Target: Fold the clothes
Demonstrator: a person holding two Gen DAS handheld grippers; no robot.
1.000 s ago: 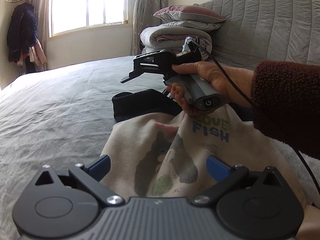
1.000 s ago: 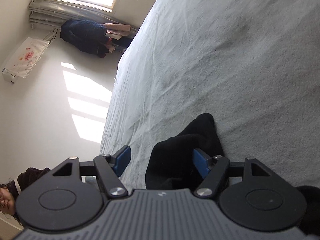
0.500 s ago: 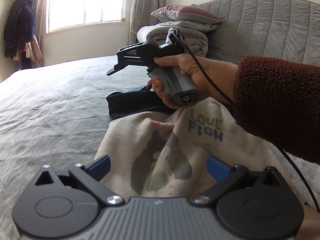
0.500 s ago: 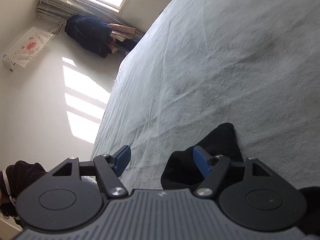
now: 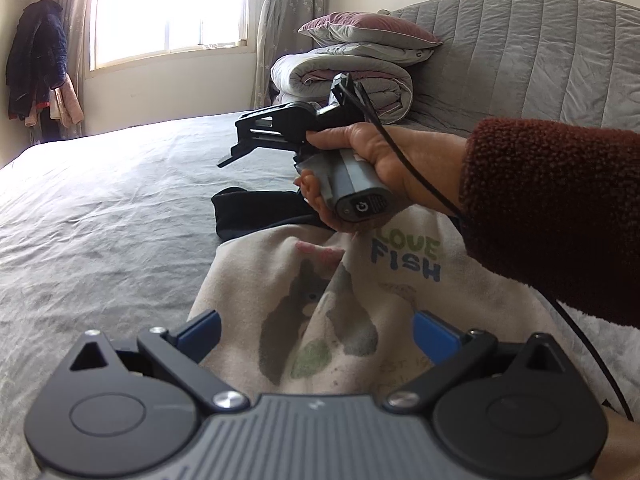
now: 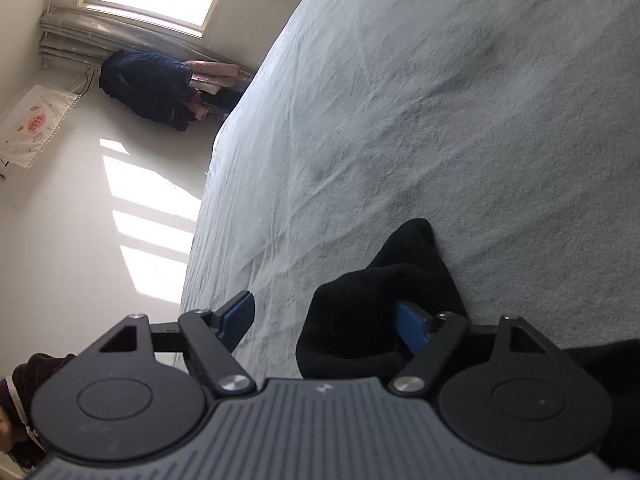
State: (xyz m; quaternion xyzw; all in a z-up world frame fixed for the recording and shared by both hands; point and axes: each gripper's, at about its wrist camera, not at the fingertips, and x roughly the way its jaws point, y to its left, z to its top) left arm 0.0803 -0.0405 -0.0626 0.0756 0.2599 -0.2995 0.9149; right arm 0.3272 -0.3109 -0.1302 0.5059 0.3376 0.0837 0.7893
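Two grippers: both gaping, neither clamped on cloth.
Left gripper [image 5: 316, 330]: spread wide over the cream printed shirt [image 5: 340, 320], gripping nothing.
Right gripper [image 6: 326, 320]: jaws just been opening; black garment [image 6: 384, 300] bunched between them, against the right pad only, unpinched.
Key relation: black garment directly under and ahead of right gripper, long axis running forward-right; right hand [image 5: 376, 160] nearer.
Bed [image 6: 440, 100]: beneath both garments.

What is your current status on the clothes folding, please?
Left gripper open over cream cat-print sweatshirt. Right gripper open, jaws just widened, black garment loose between fingers. Nothing in the way.
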